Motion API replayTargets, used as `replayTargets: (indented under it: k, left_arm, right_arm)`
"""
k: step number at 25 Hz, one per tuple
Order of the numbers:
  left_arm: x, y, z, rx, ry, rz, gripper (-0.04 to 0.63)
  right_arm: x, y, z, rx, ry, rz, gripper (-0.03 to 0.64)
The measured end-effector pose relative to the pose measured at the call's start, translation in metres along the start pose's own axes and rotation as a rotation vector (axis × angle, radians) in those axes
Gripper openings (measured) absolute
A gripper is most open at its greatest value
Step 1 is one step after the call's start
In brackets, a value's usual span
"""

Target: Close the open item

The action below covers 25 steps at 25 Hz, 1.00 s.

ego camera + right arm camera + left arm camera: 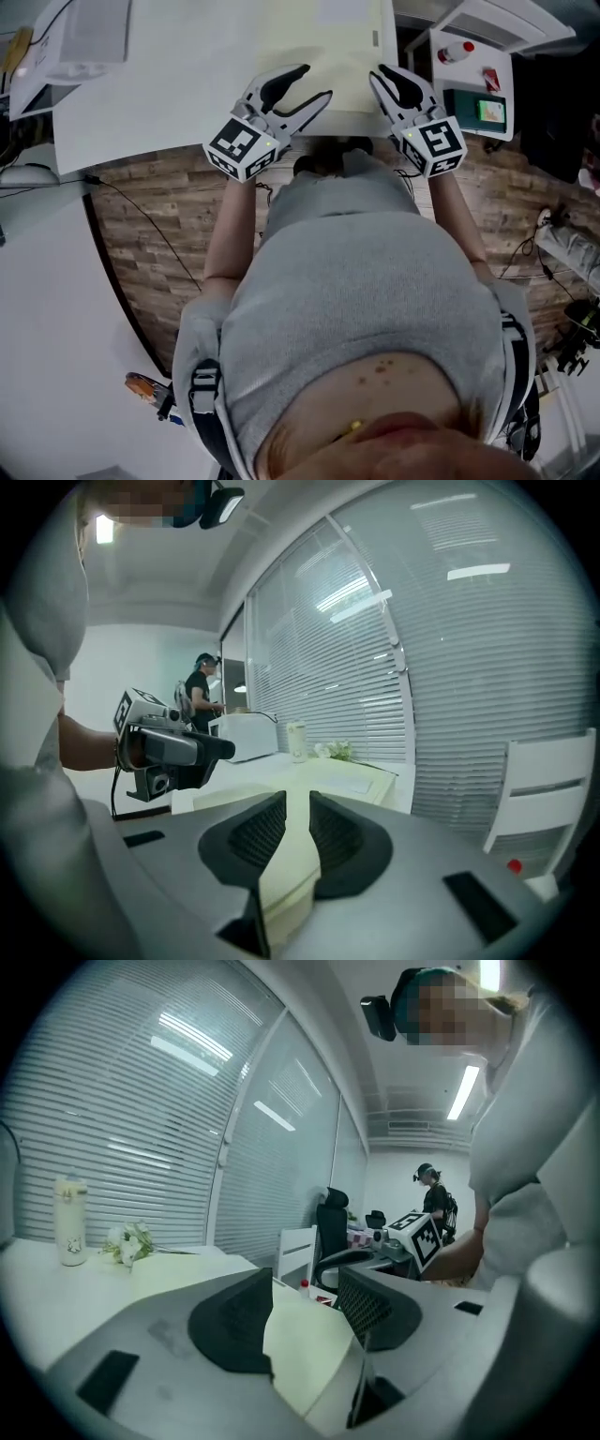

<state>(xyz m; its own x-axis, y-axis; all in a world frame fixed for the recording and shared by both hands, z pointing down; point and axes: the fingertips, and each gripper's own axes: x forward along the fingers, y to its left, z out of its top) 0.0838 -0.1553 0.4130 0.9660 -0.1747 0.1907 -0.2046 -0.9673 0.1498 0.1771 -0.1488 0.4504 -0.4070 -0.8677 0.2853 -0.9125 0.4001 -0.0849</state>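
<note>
L gripper (315,81), jaws spread wide, and R gripper (382,71), jaws barely parted, are both hovering empty over the near edge of the cream item (328,47) at 12 o'clock on the table (169,103), which is lying flat, prob. closed already, w/ little left.

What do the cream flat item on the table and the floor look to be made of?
Cream item: probably card or thin plastic with a matte finish. It is flat and evenly coloured, shows no glare and has crisp straight edges, but the look alone does not settle which.
Floor: wood or wood-look laminate with a dull sheen. Plank seams and grain streaks show.
</note>
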Motion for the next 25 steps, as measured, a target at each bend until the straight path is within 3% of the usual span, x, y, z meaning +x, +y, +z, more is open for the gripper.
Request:
replayTargets:
  k: [6,8,13,25]
  left_arm:
    - [-0.043,-0.004,0.009,0.017,-0.073,-0.067,0.174]
    - [-0.057,-0.006,0.01,0.0,-0.102,-0.086,0.119]
    - [-0.086,-0.016,0.009,-0.059,-0.159,-0.113,0.069]
    - [-0.13,-0.05,-0.003,-0.094,-0.171,-0.225,0.041]
  right_arm:
    - [-0.009,0.045,0.024,0.029,-0.084,-0.129,0.129]
    - [-0.012,0.064,0.026,0.026,-0.09,-0.151,0.128]
    - [-0.027,0.104,0.034,0.031,-0.156,-0.212,0.117]
    - [-0.053,0.169,0.025,0.053,-0.217,-0.348,0.084]
